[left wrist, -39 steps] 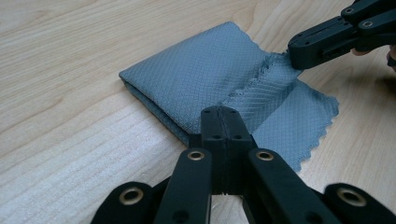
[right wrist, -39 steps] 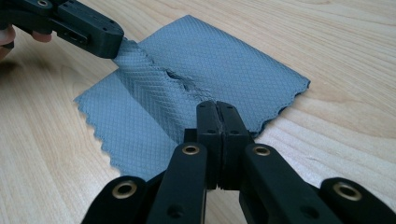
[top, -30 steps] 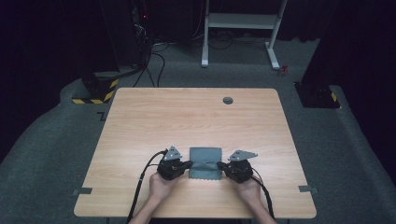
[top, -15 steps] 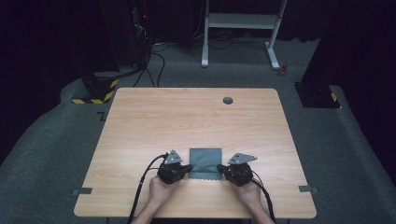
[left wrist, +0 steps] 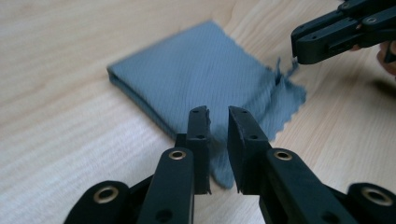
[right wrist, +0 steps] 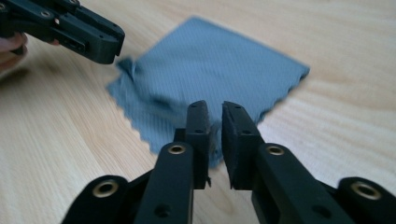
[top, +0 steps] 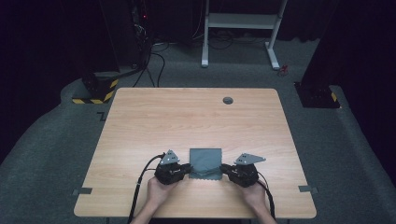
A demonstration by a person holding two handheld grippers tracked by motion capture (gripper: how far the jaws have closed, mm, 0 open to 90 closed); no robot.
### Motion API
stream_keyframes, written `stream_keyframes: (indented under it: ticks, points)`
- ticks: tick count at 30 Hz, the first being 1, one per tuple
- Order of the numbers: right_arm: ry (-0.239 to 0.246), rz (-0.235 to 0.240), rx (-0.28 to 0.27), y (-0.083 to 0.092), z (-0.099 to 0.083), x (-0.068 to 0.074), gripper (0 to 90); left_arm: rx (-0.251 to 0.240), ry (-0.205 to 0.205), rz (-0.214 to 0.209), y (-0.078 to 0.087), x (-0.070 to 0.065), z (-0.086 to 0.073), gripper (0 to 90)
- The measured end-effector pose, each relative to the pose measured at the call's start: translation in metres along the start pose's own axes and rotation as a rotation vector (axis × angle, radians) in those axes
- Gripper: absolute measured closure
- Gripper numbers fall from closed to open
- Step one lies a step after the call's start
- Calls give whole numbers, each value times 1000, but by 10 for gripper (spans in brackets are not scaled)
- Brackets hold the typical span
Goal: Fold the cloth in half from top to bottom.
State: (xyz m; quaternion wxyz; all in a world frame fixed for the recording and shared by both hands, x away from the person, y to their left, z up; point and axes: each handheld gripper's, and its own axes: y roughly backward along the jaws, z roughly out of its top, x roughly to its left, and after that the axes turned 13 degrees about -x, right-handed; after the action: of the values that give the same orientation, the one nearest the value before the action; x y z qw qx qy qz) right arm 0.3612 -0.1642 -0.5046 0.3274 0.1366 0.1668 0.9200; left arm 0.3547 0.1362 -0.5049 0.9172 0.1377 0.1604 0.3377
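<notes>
A folded grey-blue cloth (top: 205, 161) with pinked edges lies flat on the wooden table (top: 187, 116), near its front edge. My left gripper (top: 189, 169) is at the cloth's near left corner and my right gripper (top: 223, 168) at its near right corner. Both pairs of jaws have just been opening. In the left gripper view, the left gripper (left wrist: 218, 114) shows a narrow gap, with the cloth (left wrist: 196, 70) lying slack under the tips. The right gripper (right wrist: 215, 109) likewise stands slightly apart over the cloth (right wrist: 210, 60). Each view also shows the other gripper across the cloth.
A small dark round grommet (top: 227, 100) sits in the tabletop near the far edge. Bare wood stretches between it and the cloth. Cables trail from both grippers over the front edge. A white desk frame (top: 238, 28) stands on the floor beyond.
</notes>
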Motion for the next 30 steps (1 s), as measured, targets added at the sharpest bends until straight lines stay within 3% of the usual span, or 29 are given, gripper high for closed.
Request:
stream_keyframes:
  ticks: [5,12,18,23,30]
  points:
    - [26,-45,15,-13,11,-2,881,22,-2,33,-10,4,10,774]
    - [25,-29,82,-30,4,1,877,90,-42,33,-28,-1,5,744]
    - [51,-1,91,-27,-3,12,864,117,-73,17,-25,-5,-3,739]
    - [100,-2,118,-21,-10,20,833,122,-84,21,-19,-7,-9,737]
    - [162,-25,105,-13,-17,28,785,153,-181,43,-11,-15,-14,734]
